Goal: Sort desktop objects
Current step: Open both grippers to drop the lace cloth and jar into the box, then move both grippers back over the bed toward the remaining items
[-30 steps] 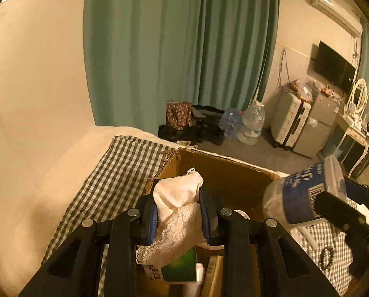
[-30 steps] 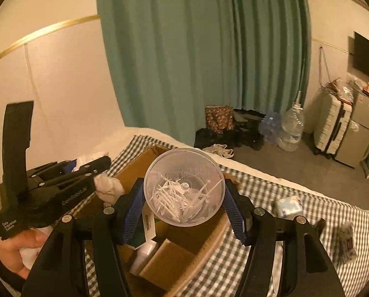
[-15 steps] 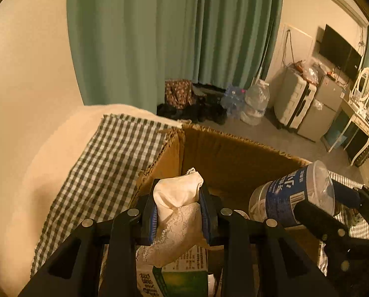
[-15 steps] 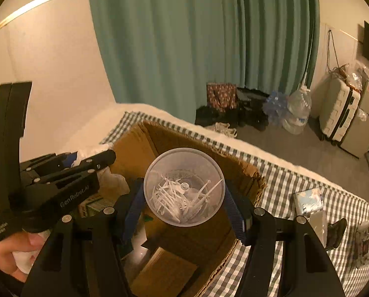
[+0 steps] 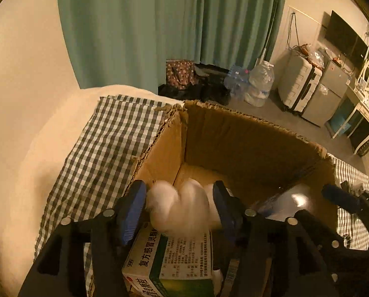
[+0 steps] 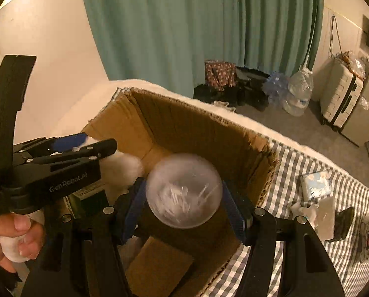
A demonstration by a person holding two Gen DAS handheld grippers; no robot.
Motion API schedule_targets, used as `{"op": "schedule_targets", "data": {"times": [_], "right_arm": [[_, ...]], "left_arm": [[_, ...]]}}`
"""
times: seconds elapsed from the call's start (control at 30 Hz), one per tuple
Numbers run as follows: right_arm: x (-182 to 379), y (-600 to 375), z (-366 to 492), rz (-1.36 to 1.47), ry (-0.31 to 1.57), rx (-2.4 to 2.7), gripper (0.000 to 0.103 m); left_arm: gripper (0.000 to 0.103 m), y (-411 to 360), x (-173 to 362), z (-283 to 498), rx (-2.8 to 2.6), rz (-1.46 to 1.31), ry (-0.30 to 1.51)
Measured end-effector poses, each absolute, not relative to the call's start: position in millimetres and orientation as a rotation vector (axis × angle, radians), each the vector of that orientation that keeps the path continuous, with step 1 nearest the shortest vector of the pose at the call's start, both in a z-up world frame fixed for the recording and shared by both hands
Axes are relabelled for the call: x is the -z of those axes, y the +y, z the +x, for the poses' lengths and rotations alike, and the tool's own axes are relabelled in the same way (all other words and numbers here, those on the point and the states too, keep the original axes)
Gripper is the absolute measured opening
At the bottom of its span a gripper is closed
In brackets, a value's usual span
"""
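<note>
Left wrist view: left gripper (image 5: 179, 204) over open cardboard box (image 5: 246, 143), jaws now spread apart, blue pads clear of white lace cloth (image 5: 182, 208). Half a second ago: same cloth clamped tight between the pads. Now: cloth blurred, loose between the jaws, directly above green-and-white medicine box (image 5: 174, 259) lying inside the cardboard box at 6 o'clock. Contact between cloth and pads: cannot tell because of blur. Right gripper (image 5: 315, 203) at 3 o'clock, lower than before, with blurred clear container (image 5: 288, 201) below the box's right rim.

Right wrist view: right gripper (image 6: 184, 198) jaws wider apart than half a second ago, round clear container (image 6: 183, 194) of white sticks blurred between the pads; grip or release not determinable. Container positioned over the cardboard box (image 6: 209, 128) interior, above a brown cardboard piece (image 6: 159, 269) at 6 o'clock. Left gripper (image 6: 60, 163) at 9 o'clock, cloth (image 6: 121, 165) just beyond its tips, inside the box. Checked cloth (image 6: 295, 173) under the box; small packets (image 6: 316, 185) on it at 3 o'clock.
</note>
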State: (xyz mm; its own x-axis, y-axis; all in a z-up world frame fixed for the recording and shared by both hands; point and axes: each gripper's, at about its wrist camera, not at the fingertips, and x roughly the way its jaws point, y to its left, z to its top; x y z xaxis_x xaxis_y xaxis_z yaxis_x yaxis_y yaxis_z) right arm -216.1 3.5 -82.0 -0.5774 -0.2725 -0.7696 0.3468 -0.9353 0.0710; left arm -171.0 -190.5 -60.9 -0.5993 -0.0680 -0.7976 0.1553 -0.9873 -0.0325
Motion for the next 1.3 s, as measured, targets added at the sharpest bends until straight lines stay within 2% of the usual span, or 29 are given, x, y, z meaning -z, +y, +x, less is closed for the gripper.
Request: {"op": "schedule_targets", "data": {"times": [0.13, 0.4, 0.6, 0.67, 0.83, 0.9, 1.3], "right_arm": [[62.7, 7.4, -206.7, 1.155, 0.144, 2.552, 0.066], [26.8, 27.6, -183.3, 1.106, 0.106, 2.611, 0.066], [-1.8, 39.4, -161.5, 1.053, 0.084, 2.657, 0.066], [-10.9, 41.9, -154.0, 1.036, 0.079, 2.671, 0.067], [-36.9, 55.3, -131.9, 0.968, 0.067, 2.715, 0.074], [-46.8, 61.8, -122.1, 0.941, 0.060, 2.734, 0.080], [-83.4, 105.1, -68.7, 0.802, -0.033, 2.855, 0.094]], "left_arm": [[0.076, -185.7, 43.7, -162.9, 2.714, 1.270, 0.149], [0.077, -182.0, 4.0, -143.3, 2.757, 1.173, 0.157], [0.085, -178.8, -25.1, -123.0, 2.792, 1.099, 0.184], [0.092, -176.1, -36.7, -114.0, 2.812, 1.057, 0.188], [0.099, -164.1, -64.7, -91.9, 2.856, 0.958, 0.198], [0.103, -158.9, -74.6, -82.4, 2.876, 0.919, 0.213], [0.103, -113.2, -116.5, -38.9, 2.988, 0.754, 0.167]]}}
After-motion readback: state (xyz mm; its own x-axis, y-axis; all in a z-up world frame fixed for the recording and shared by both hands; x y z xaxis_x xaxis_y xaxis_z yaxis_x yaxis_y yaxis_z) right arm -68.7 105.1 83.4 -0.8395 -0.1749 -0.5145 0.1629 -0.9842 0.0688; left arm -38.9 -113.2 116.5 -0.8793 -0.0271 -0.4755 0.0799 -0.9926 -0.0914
